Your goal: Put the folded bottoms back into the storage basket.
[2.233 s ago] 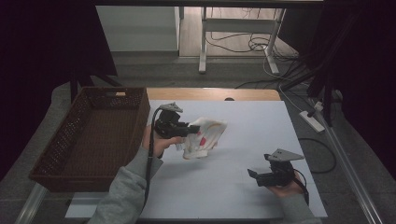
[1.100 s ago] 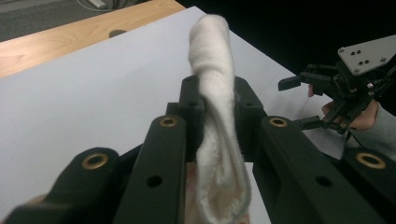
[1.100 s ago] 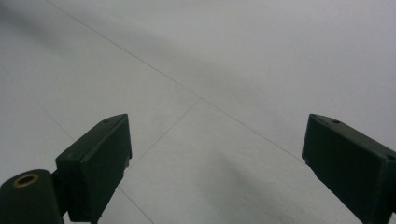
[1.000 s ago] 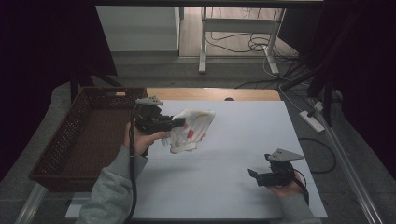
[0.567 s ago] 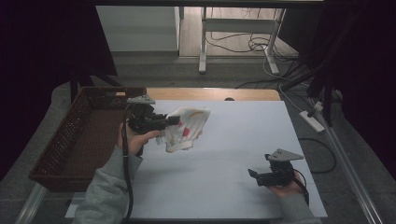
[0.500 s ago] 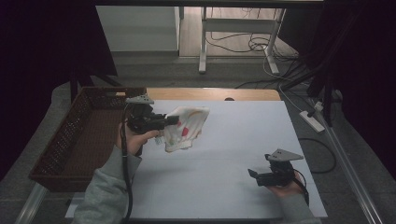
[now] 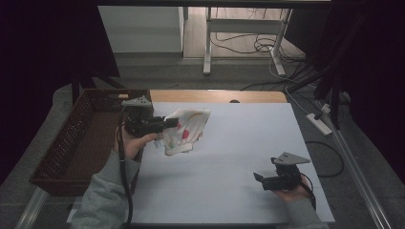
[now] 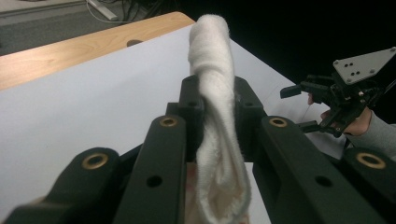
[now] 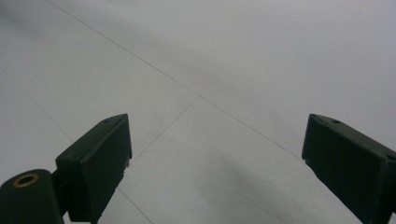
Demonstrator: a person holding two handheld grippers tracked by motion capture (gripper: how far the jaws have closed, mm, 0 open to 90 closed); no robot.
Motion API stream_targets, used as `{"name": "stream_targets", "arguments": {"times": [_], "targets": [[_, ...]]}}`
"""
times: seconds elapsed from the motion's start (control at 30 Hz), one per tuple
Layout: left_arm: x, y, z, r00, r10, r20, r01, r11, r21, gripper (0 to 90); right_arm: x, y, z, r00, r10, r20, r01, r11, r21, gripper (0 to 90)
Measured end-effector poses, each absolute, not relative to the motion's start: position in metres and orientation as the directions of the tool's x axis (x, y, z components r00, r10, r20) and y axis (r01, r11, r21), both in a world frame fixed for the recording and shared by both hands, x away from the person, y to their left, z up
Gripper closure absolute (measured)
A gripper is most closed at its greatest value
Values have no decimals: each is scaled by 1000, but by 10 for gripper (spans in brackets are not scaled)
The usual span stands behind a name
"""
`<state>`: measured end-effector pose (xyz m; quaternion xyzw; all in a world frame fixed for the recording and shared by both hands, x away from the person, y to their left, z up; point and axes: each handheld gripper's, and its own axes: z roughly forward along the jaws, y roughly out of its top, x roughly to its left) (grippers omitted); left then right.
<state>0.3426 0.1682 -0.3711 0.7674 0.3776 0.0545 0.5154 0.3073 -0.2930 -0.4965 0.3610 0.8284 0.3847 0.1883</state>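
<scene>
A white cloth [image 7: 184, 131] with red and yellow marks hangs above the white table, pinched by my left gripper [image 7: 171, 125], which is held level near the table's left edge beside the basket. In the left gripper view the folded cloth [image 8: 215, 121] stands between the two black jaws, which are shut on it [image 8: 216, 109]. My right gripper [image 7: 258, 177] rests low at the table's front right, pointing left. Its jaws stand wide apart over bare table [image 9: 215, 144] with nothing between them. That right gripper [image 8: 294, 107] also shows far off in the left gripper view.
A dark brown wicker basket [image 7: 76, 143] stands along the table's left side. The white tabletop [image 7: 239, 143] ends in a wooden strip [image 7: 215, 96] at the back. A power strip [image 7: 319, 122] and cables lie on the floor to the right.
My left gripper has carried the cloth leftward and a little back, toward the basket. The right gripper has stayed where it was.
</scene>
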Motion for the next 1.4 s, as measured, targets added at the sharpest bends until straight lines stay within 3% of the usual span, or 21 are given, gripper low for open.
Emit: {"name": "stream_targets", "arguments": {"times": [1.4], "targets": [[318, 226, -360, 672, 676, -302, 485, -94, 869, 780, 307, -293, -498, -664, 746, -41, 453, 446, 772, 96]]}}
